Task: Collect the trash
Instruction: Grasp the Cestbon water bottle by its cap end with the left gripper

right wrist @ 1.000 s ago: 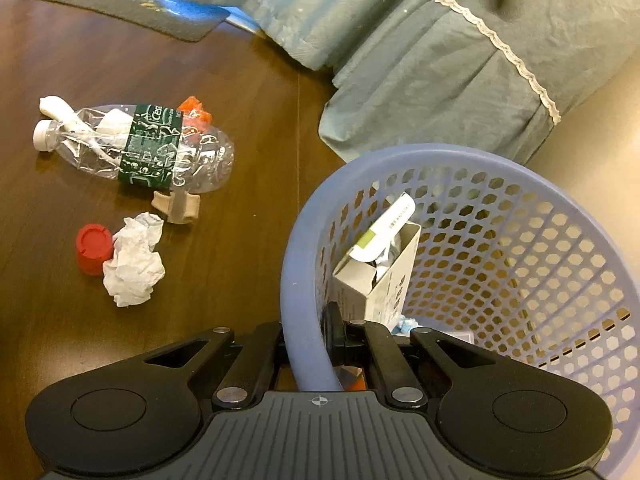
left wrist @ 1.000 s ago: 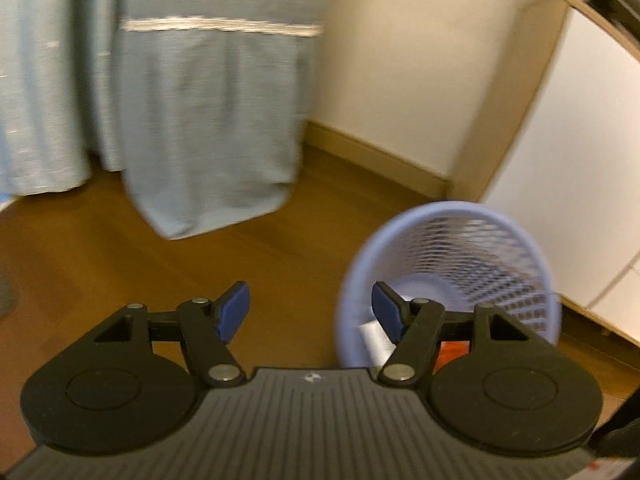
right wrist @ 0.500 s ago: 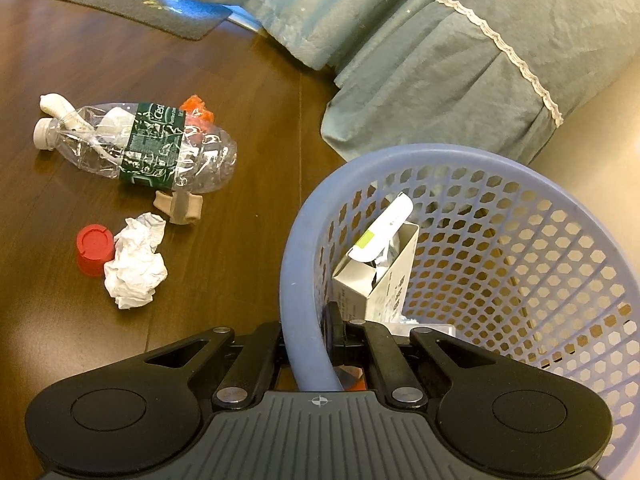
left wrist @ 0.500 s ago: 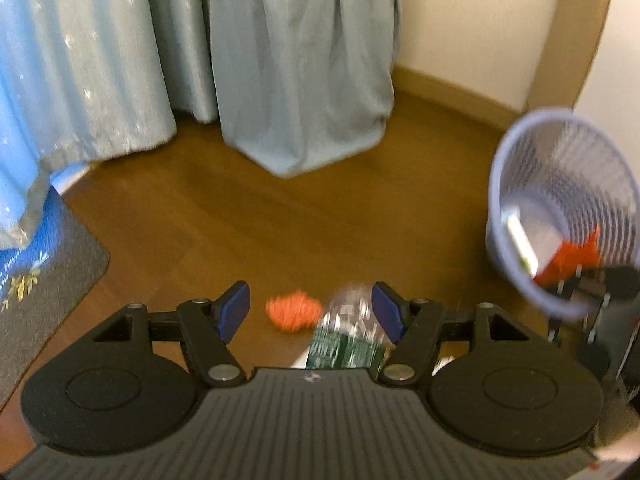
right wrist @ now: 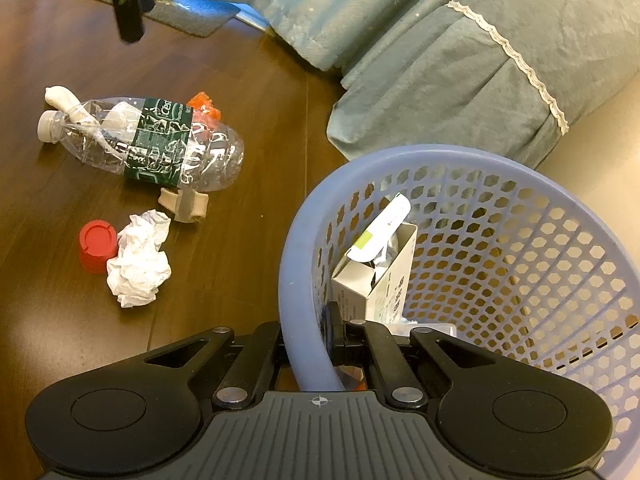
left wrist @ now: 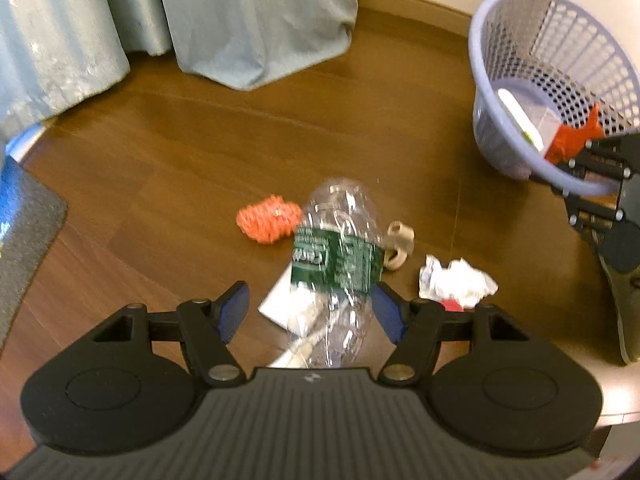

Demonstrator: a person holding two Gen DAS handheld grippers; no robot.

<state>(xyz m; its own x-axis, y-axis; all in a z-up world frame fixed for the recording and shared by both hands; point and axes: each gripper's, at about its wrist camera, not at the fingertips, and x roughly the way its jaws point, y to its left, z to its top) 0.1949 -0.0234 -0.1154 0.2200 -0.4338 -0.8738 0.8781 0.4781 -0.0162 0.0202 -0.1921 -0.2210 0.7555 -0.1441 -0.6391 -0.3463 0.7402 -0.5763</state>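
A crushed clear plastic bottle (left wrist: 340,256) with a dark green label, its white lettering too distorted to read beyond a few letters, lies on its side on the brown wooden floor (left wrist: 168,168), its capped neck end between the spread blue pads of the left claw (left wrist: 310,312), which touch nothing. A flat white piece (left wrist: 280,300) lies partly beneath the bottle. An orange netted wad (left wrist: 266,218) sits against the bottle's far side, a beige tape scrap (right wrist: 184,206) beside its base, then a crumpled white paper (right wrist: 138,260) touching a red cap (right wrist: 96,246). To the right, the right claw (right wrist: 308,344) is clamped on the rim of a tilted lavender mesh basket (right wrist: 500,264), which holds an opened white carton (right wrist: 376,276) with small print that cannot be read. Pale blue-green curtains (left wrist: 256,20), one trimmed with lace, hang to the floor at the back, near a grey and blue mat (left wrist: 24,220) at the left edge.
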